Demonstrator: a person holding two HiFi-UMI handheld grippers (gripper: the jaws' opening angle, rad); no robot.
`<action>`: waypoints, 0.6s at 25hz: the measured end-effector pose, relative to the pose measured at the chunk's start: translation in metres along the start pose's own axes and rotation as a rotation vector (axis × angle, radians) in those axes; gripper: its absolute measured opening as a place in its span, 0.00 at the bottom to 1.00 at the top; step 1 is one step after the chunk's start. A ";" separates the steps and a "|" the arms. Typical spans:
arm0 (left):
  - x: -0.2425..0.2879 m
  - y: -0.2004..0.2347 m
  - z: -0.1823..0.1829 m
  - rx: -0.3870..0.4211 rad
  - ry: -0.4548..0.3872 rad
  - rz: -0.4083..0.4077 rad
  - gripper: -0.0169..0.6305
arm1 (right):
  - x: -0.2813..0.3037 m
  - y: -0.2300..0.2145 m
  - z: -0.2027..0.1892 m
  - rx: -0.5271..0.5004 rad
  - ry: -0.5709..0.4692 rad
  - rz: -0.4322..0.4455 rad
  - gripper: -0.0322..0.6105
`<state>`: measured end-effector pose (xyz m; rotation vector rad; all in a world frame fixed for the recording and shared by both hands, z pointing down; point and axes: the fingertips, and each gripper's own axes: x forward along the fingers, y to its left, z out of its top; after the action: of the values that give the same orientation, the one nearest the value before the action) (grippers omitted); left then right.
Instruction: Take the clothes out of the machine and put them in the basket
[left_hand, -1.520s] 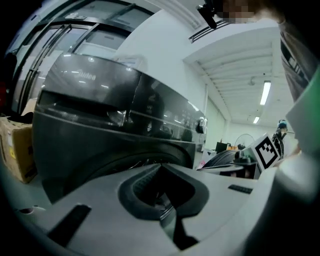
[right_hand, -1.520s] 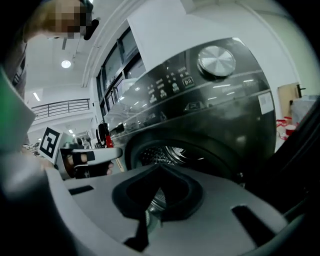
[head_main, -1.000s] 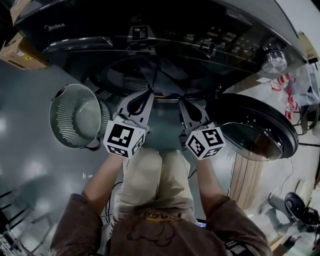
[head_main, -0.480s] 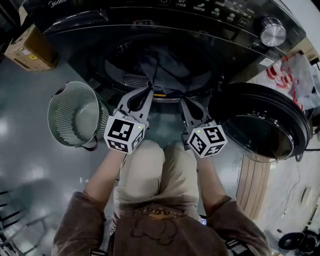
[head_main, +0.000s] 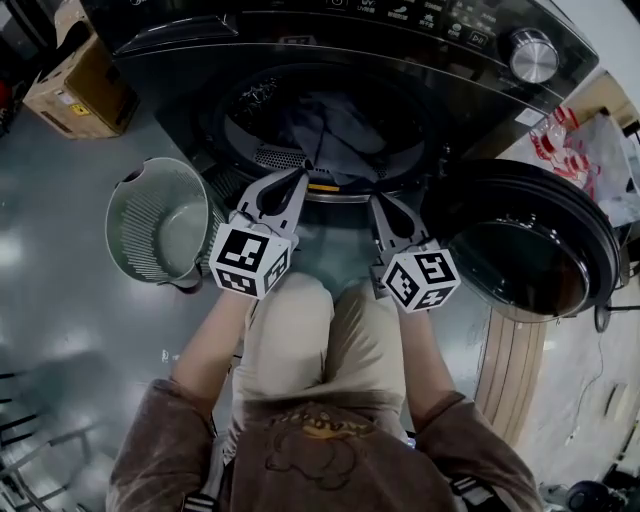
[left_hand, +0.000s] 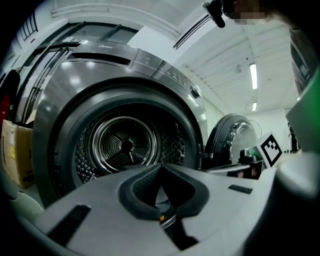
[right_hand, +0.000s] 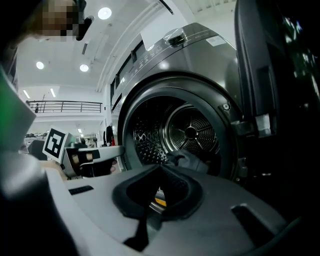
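**Q:** How is the reach into the washing machine to be prepared?

**A:** The left hand-held gripper and right hand-held gripper are held before the opening, jaws fully closed and empty. The jaws are to be opened before the dark clothes, upper centre in the drum, are approached. The basket is placed at left.

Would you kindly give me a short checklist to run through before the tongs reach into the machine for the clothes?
1. Door of the machine swung wide open: ok.
2. Clothes lying within sight inside the opening: ok.
3. Basket upright beside the machine: ok.
4. Left tongs opened for a grasp: not ok, shut and empty.
5. Right tongs opened for a grasp: not ok, shut and empty.
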<state>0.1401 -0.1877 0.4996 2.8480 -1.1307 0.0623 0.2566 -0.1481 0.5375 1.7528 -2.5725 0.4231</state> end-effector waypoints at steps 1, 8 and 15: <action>-0.002 0.000 0.001 -0.001 -0.004 0.002 0.03 | -0.001 0.001 0.000 -0.001 -0.002 -0.001 0.05; -0.012 0.010 0.004 -0.061 -0.029 0.017 0.22 | -0.005 0.012 -0.004 -0.011 -0.004 -0.005 0.05; -0.009 0.004 -0.001 -0.048 -0.009 -0.014 0.46 | -0.009 0.015 0.000 -0.021 -0.016 -0.007 0.05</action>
<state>0.1305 -0.1841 0.5002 2.8169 -1.0987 0.0213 0.2460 -0.1344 0.5329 1.7656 -2.5712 0.3816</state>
